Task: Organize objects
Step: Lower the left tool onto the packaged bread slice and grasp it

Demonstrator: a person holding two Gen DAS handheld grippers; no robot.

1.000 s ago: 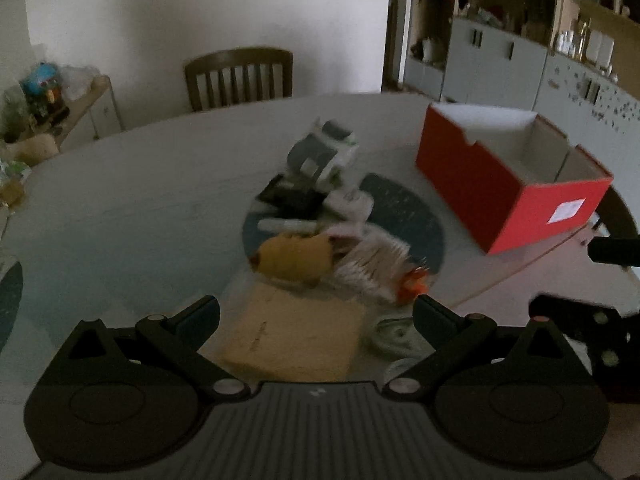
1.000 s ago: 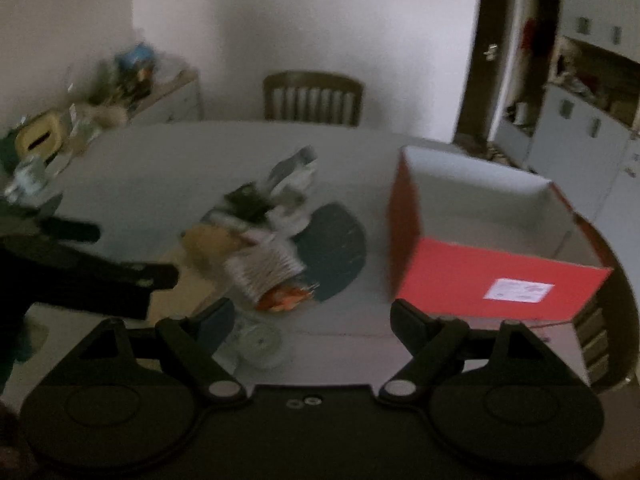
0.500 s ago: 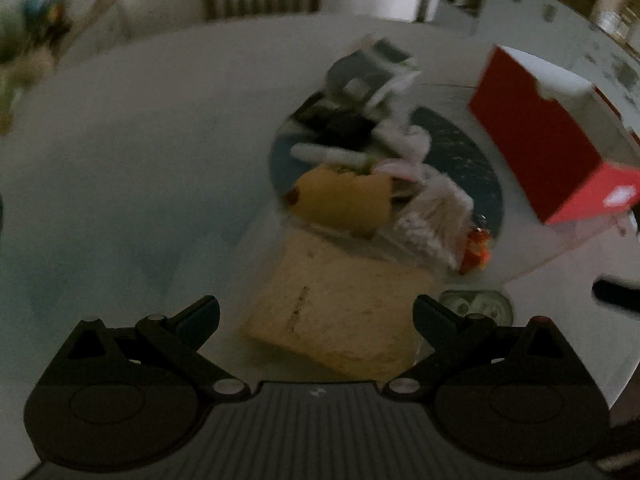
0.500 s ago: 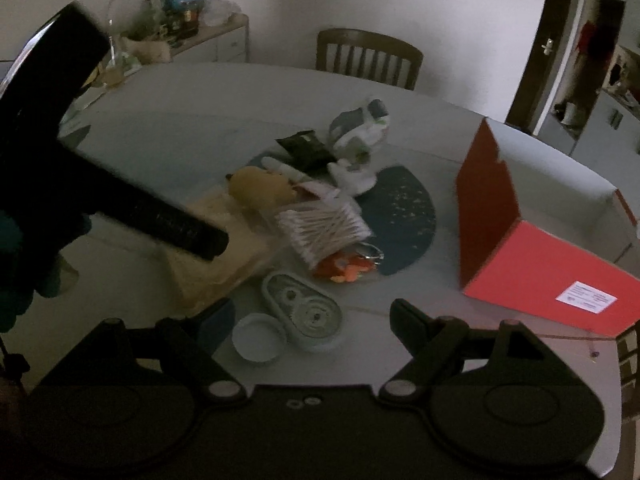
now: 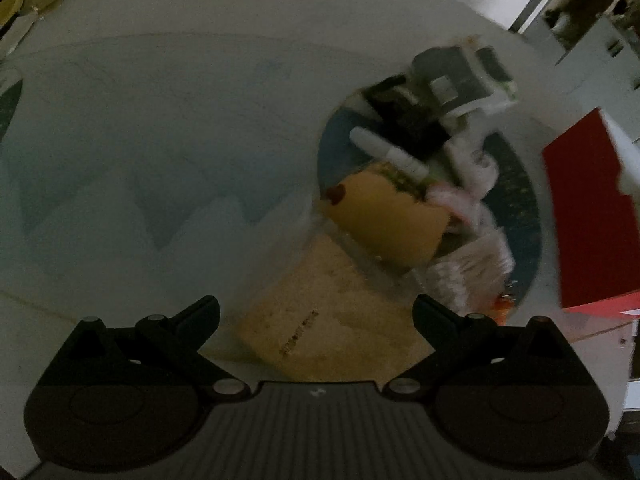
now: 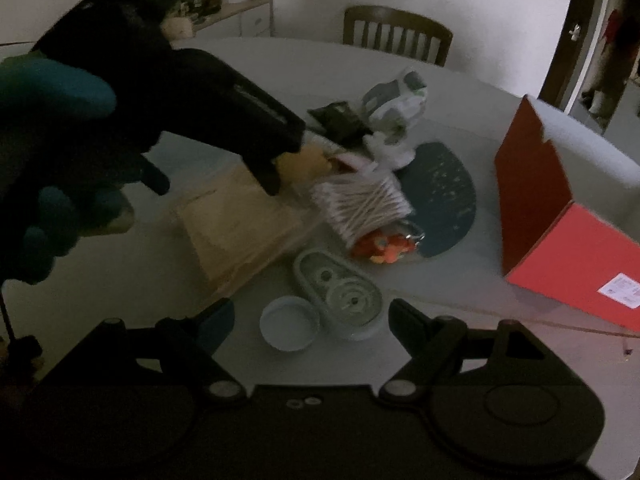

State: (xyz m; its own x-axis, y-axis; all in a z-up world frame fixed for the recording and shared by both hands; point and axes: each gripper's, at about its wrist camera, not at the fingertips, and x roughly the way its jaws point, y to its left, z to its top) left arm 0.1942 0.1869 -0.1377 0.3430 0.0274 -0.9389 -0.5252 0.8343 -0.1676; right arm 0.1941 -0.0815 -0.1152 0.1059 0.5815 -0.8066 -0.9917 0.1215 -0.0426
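Right wrist view: one red box (image 6: 560, 220), one chair (image 6: 396, 34), two grippers.

- both views dim, underexposed; the two-finger grippers read as near-black silhouettes.
- left wrist view motion-blurred, worst at the red cardboard box (image 5: 588, 216).
- right wrist view sharper; gloved hand (image 6: 52, 152) soft.
- fisheye bends the round pale table (image 6: 460, 280) rim; corners vignetted.
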